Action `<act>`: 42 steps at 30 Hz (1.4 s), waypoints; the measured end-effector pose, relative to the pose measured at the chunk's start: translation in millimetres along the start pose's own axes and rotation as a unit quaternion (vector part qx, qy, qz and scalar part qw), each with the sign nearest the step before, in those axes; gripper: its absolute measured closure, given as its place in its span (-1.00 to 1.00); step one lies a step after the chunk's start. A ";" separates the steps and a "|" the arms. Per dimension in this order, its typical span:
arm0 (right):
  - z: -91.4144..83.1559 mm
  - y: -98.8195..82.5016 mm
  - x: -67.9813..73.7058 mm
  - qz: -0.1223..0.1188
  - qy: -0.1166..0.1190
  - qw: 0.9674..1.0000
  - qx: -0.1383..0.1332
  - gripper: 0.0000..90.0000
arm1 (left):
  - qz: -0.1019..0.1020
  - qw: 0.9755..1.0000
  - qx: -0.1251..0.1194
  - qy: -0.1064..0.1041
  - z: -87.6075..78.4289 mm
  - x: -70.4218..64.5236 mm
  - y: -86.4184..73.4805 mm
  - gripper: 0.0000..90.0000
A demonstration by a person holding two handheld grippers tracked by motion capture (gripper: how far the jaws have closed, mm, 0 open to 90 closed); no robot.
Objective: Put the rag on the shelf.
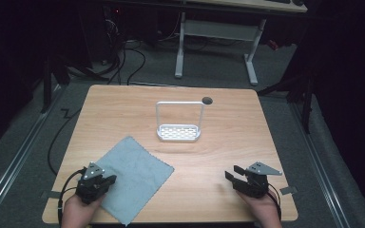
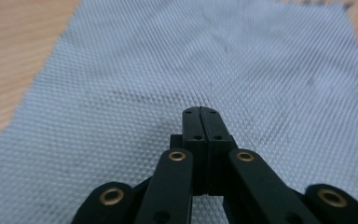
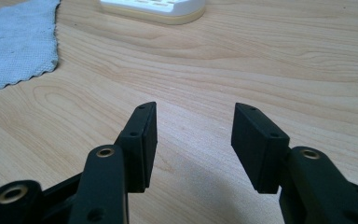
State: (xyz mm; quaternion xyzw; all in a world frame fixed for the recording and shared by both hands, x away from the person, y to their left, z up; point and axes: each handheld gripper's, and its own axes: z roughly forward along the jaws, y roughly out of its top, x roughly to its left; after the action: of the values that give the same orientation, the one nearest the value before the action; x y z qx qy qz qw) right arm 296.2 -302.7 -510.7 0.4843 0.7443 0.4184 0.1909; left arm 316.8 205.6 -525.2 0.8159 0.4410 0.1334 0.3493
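Observation:
A grey-blue cloth (image 1: 133, 178) lies flat on the wooden table (image 1: 233, 128) at the front left. My left gripper (image 1: 109, 180) rests over the cloth's near left part, its jaws pressed together; in the left gripper view the left gripper (image 2: 200, 112) hovers over the cloth's weave (image 2: 168, 60) with nothing visibly pinched. My right gripper (image 1: 233, 172) sits at the front right, jaws apart with bare wood between them (image 3: 193, 126). A white rack (image 1: 179, 133) with a tall wire handle stands mid-table; its base (image 3: 158, 7) and the cloth's edge (image 3: 14, 42) show in the right gripper view.
A dark round hole (image 1: 207, 100) sits in the table behind the rack. A white desk frame (image 1: 252, 61) and cables lie on the floor beyond the far edge. Bare wood stretches between the two grippers and around the rack.

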 end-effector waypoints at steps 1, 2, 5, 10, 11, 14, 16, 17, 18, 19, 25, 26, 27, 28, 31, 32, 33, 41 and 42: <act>0.0 0.0 0.0 0.000 0.000 1.000 0.000 0.13 | 0.000 1.000 0.000 0.000 0.0 0.0 0.0 1.00; -0.7 0.0 -0.8 -0.001 0.000 1.000 -0.001 0.13 | 0.006 1.000 -0.002 0.000 0.8 -2.3 0.2 1.00; -0.7 0.0 -1.6 -0.004 0.001 1.000 -0.002 0.13 | 0.012 1.000 -0.001 -0.011 2.9 -9.9 1.2 1.00; 1.2 -0.1 -1.2 -0.003 0.002 1.000 -0.003 0.14 | 0.046 0.998 0.004 -0.039 9.4 -35.3 5.6 1.00; 1.7 0.0 -0.8 -0.005 0.003 1.000 -0.003 0.14 | 0.058 0.997 0.003 -0.053 13.4 -45.8 8.0 1.00; 2.4 -0.1 0.2 -0.006 0.002 1.000 -0.002 0.14 | 0.069 0.995 0.002 -0.076 19.8 -59.1 12.1 1.00; 3.9 0.2 1.3 -0.011 0.004 1.000 -0.003 0.14 | 0.075 0.992 0.004 -0.099 25.2 -68.9 16.1 1.00; 4.8 0.4 2.6 -0.013 0.004 1.000 -0.002 0.14 | 0.080 0.991 0.004 -0.110 26.6 -72.8 18.3 0.94; 5.8 1.0 4.6 -0.019 0.003 1.000 0.000 0.14 | 0.082 0.991 -0.002 -0.109 25.8 -74.1 19.2 0.88; 7.0 1.4 7.0 -0.023 0.001 1.000 -0.002 0.15 | 0.082 0.991 -0.008 -0.107 24.3 -73.5 19.6 0.86; 21.6 9.6 42.1 -0.064 0.064 0.996 0.016 0.72 | 0.041 0.998 -0.033 -0.038 6.7 -37.7 13.2 0.86; 24.6 11.3 48.6 -0.065 0.072 0.995 0.017 0.80 | 0.023 0.999 -0.030 -0.022 3.1 -25.8 8.7 0.88; 24.6 11.3 48.6 -0.065 0.072 0.995 0.017 0.80 | 0.023 0.999 -0.030 -0.022 3.1 -25.8 8.7 0.91; 29.2 13.6 57.5 -0.069 0.081 0.994 0.019 0.91 | 0.008 1.000 -0.026 -0.015 0.9 -17.9 4.7 0.91; 48.0 20.4 87.0 -0.103 0.117 0.987 0.035 1.00 | -0.015 1.000 -0.021 -0.015 0.0 -9.9 -0.2 0.99; 54.0 20.8 96.0 -0.114 0.128 0.984 0.043 1.00 | -0.016 1.000 -0.015 -0.016 1.0 -9.1 -1.3 0.99; 61.2 20.5 106.0 -0.126 0.140 0.981 0.052 1.00 | -0.015 1.000 -0.010 -0.015 2.1 -9.6 -1.9 1.00; 79.4 15.4 127.9 -0.174 0.153 0.968 0.093 1.00 | 0.000 0.999 -0.009 -0.033 3.4 -18.8 -2.3 1.00; 78.6 15.4 125.1 -0.174 0.147 0.969 0.092 1.00 | 0.001 0.999 -0.008 -0.039 3.9 -20.8 -2.2 1.00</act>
State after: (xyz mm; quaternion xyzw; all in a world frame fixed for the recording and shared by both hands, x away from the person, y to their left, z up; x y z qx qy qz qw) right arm 301.7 -155.4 -528.5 0.2959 0.8723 0.3750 0.1040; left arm 305.5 187.7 -527.6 0.8182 0.4248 0.1058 0.3727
